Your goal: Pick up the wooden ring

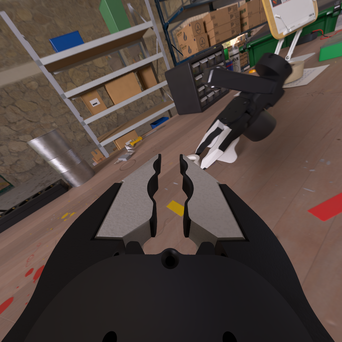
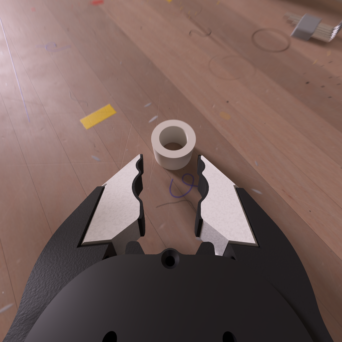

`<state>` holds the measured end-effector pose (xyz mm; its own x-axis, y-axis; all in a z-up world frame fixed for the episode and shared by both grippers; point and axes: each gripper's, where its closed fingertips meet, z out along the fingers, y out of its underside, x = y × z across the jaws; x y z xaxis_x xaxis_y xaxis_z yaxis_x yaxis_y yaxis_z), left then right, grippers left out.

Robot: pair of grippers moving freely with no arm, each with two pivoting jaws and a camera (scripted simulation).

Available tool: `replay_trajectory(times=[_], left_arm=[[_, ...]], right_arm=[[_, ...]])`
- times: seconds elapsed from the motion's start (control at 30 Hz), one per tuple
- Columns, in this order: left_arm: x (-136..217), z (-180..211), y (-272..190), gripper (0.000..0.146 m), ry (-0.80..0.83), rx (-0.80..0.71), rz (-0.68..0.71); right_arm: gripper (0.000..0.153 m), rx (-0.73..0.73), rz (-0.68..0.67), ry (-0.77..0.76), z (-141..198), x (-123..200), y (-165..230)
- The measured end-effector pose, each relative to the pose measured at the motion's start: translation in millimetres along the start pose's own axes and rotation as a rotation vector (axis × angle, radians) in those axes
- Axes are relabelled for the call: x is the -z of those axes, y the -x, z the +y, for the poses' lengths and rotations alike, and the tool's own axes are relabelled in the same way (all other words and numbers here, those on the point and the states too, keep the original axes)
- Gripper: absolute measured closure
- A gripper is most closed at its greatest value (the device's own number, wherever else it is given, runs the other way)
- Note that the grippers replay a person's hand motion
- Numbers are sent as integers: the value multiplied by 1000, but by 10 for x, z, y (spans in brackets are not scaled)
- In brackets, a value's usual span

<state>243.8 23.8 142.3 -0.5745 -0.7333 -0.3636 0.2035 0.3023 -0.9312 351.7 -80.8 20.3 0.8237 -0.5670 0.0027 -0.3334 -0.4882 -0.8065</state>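
Observation:
The wooden ring [image 2: 173, 160] is a short, pale, thick-walled ring standing upright on the brown wooden table [image 2: 74, 166]. My right gripper [image 2: 170, 156] is open, and its fingertips sit just short of the ring on either side, not touching it. In the left wrist view the ring [image 1: 194, 158] peeks out beside my own right finger, with the right gripper [image 1: 200, 159] angled down at it. My left gripper [image 1: 170, 155] is open by a narrow gap and empty, hovering over the table short of the ring.
A black drawer cabinet [image 1: 194, 85], a metal can [image 1: 61, 157], a black power strip [image 1: 31, 201] and shelving with boxes [image 1: 122, 87] stand at the far side. Yellow tape [image 2: 98, 116], red tape [image 1: 327, 209] and a grey metal piece [image 2: 307, 27] lie on the table.

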Motion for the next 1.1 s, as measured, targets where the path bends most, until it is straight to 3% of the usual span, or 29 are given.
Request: replay_trajectory(times=[0.1, 0.23, 0.3, 0.4, 0.57, 0.67, 0.73, 0.93, 1.1], left_arm=[[-58, 22, -173, 126, 34, -2, 24], [-127, 65, -256, 126, 72, -18, 11], [-173, 89, -231, 126, 88, -18, -20], [-248, 105, -130, 126, 107, -34, -110], [-201, 62, 528, 126, 121, -109, -420], [-70, 311, 984, 126, 195, 101, -489], [-50, 371, 986, 126, 181, 182, -430], [-223, 165, 351, 126, 121, 135, -158], [-385, 221, 74, 126, 164, 82, -104]], right_arm=[[93, 37, -28, 90, 86, -95, -21], [92, 60, -69, 94, 20, -193, -38], [102, 70, -83, 92, -3, -218, -29], [103, -30, -97, 97, -39, -225, -6], [103, -138, -123, -12, -297, -55, 245], [103, -166, -81, -48, -398, 78, 285], [103, -169, -56, -46, -419, 132, 283], [103, -123, 14, -93, -610, 194, 371], [103, -110, 64, -134, -724, 213, 470]])
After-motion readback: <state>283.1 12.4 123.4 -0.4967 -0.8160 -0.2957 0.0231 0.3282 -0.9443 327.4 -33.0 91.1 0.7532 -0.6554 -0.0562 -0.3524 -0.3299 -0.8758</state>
